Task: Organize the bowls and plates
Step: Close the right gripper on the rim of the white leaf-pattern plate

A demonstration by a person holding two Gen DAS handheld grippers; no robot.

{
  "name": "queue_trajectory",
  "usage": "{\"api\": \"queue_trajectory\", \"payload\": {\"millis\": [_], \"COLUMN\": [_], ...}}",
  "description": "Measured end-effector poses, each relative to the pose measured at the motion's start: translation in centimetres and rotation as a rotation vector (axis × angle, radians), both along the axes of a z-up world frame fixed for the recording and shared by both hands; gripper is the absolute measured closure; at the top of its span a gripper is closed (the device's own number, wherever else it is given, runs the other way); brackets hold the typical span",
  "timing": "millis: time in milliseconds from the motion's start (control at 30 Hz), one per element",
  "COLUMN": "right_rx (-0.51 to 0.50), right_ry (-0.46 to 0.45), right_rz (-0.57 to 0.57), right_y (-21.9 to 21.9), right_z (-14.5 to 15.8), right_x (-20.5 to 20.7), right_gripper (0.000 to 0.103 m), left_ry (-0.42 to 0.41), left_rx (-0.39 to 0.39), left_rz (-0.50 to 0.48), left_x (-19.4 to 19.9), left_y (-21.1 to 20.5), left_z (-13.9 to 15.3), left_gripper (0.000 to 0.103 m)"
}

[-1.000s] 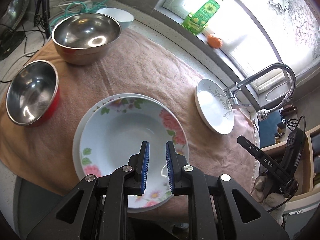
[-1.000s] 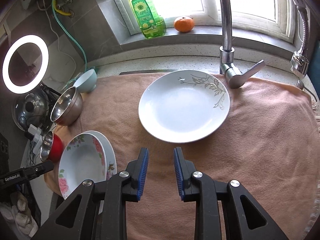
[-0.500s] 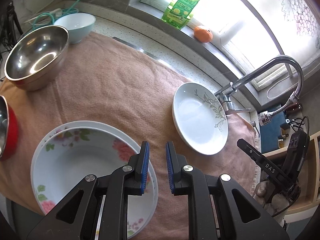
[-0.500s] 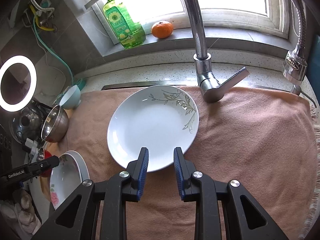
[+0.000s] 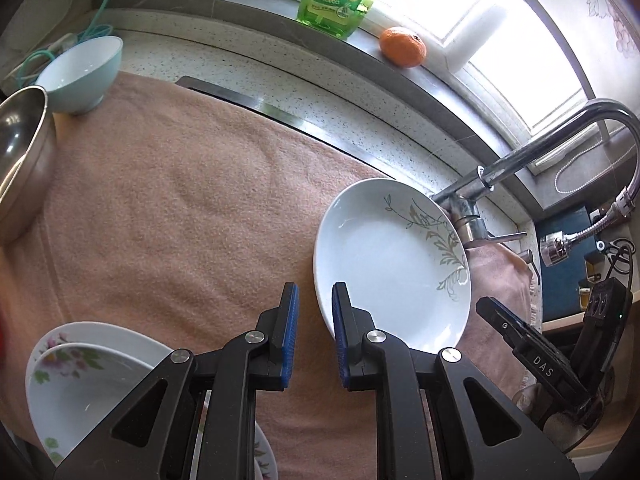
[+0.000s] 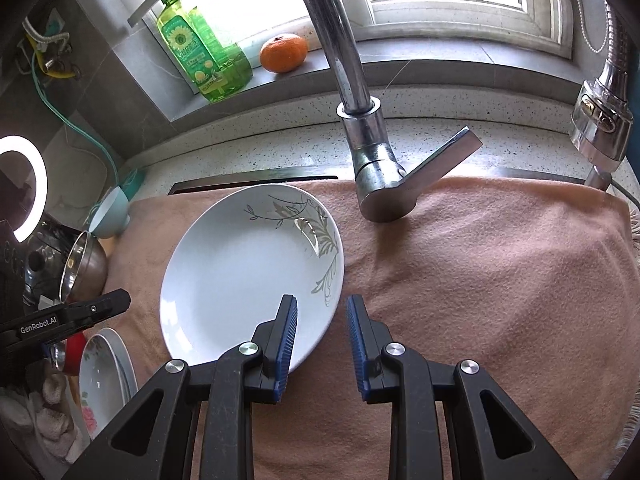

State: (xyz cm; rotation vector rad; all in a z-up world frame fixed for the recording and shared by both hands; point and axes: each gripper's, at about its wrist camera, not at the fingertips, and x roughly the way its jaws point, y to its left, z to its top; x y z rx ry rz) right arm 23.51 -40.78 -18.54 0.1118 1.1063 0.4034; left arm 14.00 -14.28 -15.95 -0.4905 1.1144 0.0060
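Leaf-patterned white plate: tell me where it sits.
The leaf-patterned white plate lies on the pink towel, just left of the faucet base in the right wrist view.

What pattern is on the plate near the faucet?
White plate with a grey-brown leaf sprig; clearest in right wrist view.

1. A towel (image 6: 480,280) covered the counter (image 6: 280,152), and the leaf-patterned plate (image 6: 240,272) lay on it.
2. The faucet (image 6: 368,160) stood just right of that plate, at its far side.
3. Behind the plate, on the windowsill (image 6: 400,56), stood a soap bottle (image 6: 200,56) with an orange (image 6: 284,54) to its right.
4. Left of the plate sat a small bowl (image 6: 110,216), with a steel bowl (image 6: 82,268) nearer the camera.
5. Stacked flowered plates (image 6: 104,376) lay at the plate's near left.
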Motion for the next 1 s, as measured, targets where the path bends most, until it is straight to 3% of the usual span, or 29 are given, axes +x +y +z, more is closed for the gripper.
{"api": "queue_trajectory", "payload": {"millis": [633, 1000], "right_rx": [0.007, 0.013], "right_ry": [0.05, 0.088], "right_rz": [-0.004, -0.004], "right_y": [-0.1, -0.1], "right_z": [-2.2, -3.2], "right_x": [2.2, 2.9], "right_gripper": [0.081, 0.088], "left_ry": [0.042, 0.068], "left_rx": [0.036, 0.017], "left_rz": [-0.03, -0.046], "left_x": [3.3, 4.1], "left_y": [-0.8, -1.3], "left_z": [-1.8, -2.8], "left_gripper": [0.088, 0.088]}}
